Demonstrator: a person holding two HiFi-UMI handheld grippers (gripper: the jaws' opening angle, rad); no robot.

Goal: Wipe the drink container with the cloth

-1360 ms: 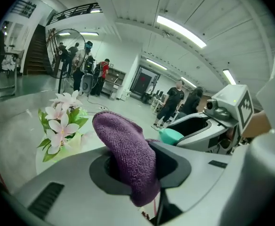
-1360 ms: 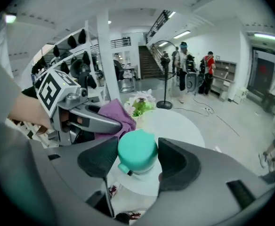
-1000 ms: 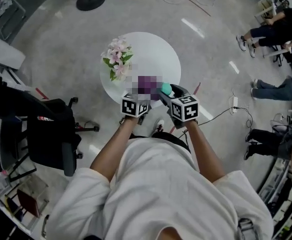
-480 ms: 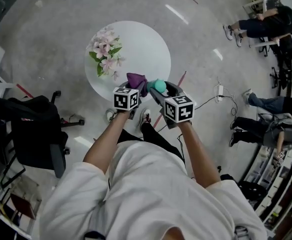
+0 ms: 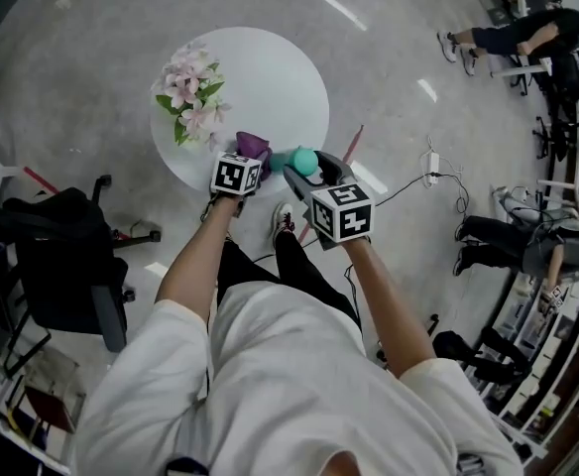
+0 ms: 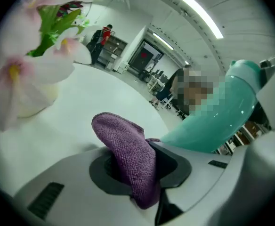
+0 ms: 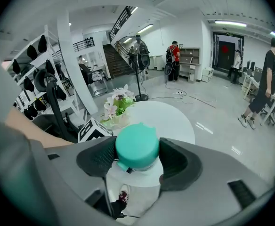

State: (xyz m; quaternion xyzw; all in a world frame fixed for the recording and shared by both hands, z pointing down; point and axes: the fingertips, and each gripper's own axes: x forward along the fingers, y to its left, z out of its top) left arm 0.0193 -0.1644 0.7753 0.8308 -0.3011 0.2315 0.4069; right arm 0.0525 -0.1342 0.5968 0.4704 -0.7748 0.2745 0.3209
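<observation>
In the right gripper view the teal drink container (image 7: 136, 147) sits end-on between the pads, and my right gripper (image 7: 137, 160) is shut on it. The head view shows the container (image 5: 300, 161) held over the near edge of the round white table (image 5: 280, 77). My left gripper (image 6: 140, 166) is shut on a purple cloth (image 6: 128, 149), which sticks up between its jaws. In the head view the cloth (image 5: 253, 145) sits just left of the container, a little apart from it. The container's teal side (image 6: 217, 121) fills the right of the left gripper view.
A bunch of pink and white flowers (image 5: 188, 92) stands on the table's left part, close to the left gripper (image 5: 246, 161). A black office chair (image 5: 66, 266) is on the floor at the left. A power strip and cables (image 5: 430, 162) lie at the right, where people sit (image 5: 527, 33).
My left gripper has dropped with the cloth, from beside the container to lower at its left near the table. The right gripper keeps the container in place.
</observation>
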